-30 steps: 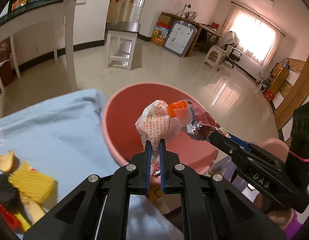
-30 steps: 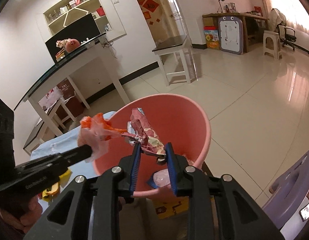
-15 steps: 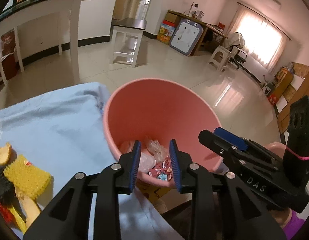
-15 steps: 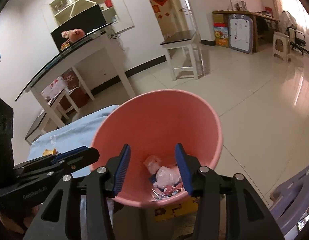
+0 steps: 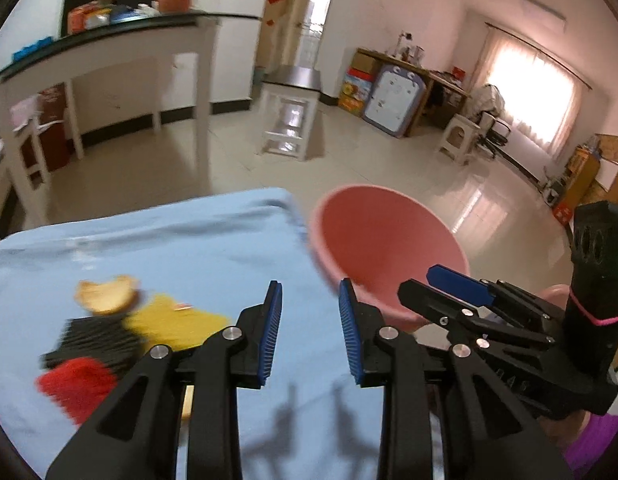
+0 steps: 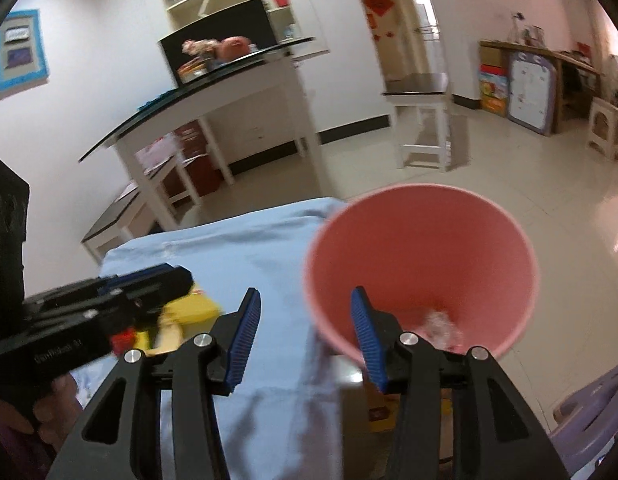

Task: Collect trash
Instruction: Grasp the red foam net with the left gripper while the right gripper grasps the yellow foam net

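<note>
Change: both grippers, which a second ago pinched wrappers over the bin, now stand empty, swung off the bin toward the cloth; wrappers gone from the jaws.
Left gripper (image 5: pixel 309 336): released, jaws apart, nothing between the blue pads; it hangs over the cloth just left of the bin rim.
Right gripper (image 6: pixel 305 340): released, jaws apart and empty; one pad over the cloth, the other before the bin wall.
Hand: part of one shows under the right gripper in the left view, purple sleeve (image 5: pixel 597 436) below it.
Bin (image 6: pixel 489 248): pink, round, standing off the far right corner of the cloth; pale crumpled wrappers (image 6: pixel 439 326) lie at its bottom.
Cloth (image 5: pixel 181 248): light blue, spread over the table, wrinkled near the corner.
Remaining trash: a cluster at the near left of the cloth, namely a tan crust-like scrap (image 5: pixel 105 300), a yellow piece (image 5: pixel 177 322), a black ribbed piece (image 5: pixel 93 344) and a red piece (image 5: pixel 77 388), touching or overlapping; blurred, so their make is unclear.
Stage (judged): one drop done, next pick not yet begun.
Risk: overlapping pieces may come up together and one fall short of the bin.
Risk: a low pinch may catch the loose cloth and drag it.
Risk: the two grippers run close together and could knock each other or the bin rim.
</note>
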`<state>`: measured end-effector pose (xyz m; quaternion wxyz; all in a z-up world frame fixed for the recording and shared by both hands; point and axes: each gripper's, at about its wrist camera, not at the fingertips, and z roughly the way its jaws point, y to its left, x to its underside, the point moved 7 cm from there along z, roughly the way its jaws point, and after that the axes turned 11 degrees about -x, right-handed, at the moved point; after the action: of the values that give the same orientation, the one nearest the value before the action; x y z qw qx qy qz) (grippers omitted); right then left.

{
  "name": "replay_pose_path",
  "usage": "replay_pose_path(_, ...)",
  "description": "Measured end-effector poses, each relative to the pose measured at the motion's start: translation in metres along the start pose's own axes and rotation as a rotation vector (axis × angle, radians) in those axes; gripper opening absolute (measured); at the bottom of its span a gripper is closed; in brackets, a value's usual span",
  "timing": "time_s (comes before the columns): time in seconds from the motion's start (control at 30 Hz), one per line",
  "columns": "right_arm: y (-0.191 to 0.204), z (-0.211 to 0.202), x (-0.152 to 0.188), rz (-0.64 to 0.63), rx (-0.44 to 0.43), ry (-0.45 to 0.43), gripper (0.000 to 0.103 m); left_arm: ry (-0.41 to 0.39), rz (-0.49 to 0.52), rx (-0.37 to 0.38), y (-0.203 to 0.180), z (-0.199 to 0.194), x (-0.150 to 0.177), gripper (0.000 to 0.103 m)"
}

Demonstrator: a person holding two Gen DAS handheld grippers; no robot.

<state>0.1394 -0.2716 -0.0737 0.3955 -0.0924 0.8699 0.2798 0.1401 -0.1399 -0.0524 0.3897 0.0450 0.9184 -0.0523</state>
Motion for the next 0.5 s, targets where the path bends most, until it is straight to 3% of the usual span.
replay_pose_path(0.27, 0.064, 0.028, 0.018, -0.017, -0.067, 0.073, 0.047, 0.017, -0.102, -0.039, 0.107, -0.053, 0.031, 0.032)
replay_pose_path(0.33, 0.075, 0.033, 0.023, -0.03, -0.06, 0.093, 0.049, 0.025, -0.096, -0.059, 0.128, -0.059, 0.042, 0.037)
replay_pose_path(0.5, 0.087, 0.041, 0.034, -0.036, -0.036, 0.117, 0.052, 0.054, -0.1, -0.06, 0.161, -0.056, 0.056, 0.037)
